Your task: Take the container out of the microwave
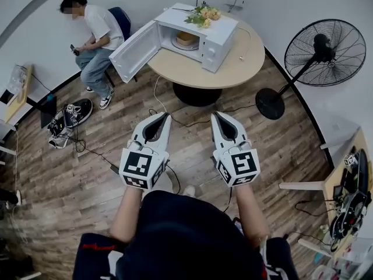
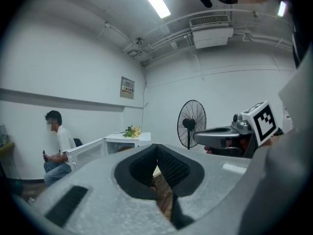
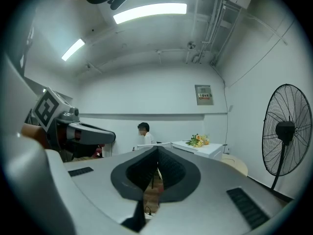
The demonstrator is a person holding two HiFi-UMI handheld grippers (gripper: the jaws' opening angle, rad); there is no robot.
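Head view first: the microwave [image 1: 210,37] stands on the round worktop [image 1: 233,72] with its door [image 1: 135,52] swung wide open, so we count the opening as done. Inside the microwave sits the container [image 1: 186,38], untouched. Flowers [image 1: 204,15] lie on top of the microwave, and a seated person [image 1: 96,31] is off to the door side of it. Our left claw [image 1: 166,116] and right claw [image 1: 214,115] hang side by side over the wooden floor [image 1: 87,179], well short of the microwave, both pointing toward it.

Over to the left gripper view: the left claw [image 2: 157,146] has its jaws pressed together tip to tip, with nothing between them. The microwave [image 2: 128,142] is small and far beyond the tips, and the container is too small to make out here.

Right gripper view now: the same story. The right claw [image 3: 157,149] has its jaws together and empty, and the microwave [image 3: 203,149] sits far off ahead of them.

So we judge this very early. Apart from the open door, everything is left: reach the microwave, part a claw, take hold of the container and draw it out.
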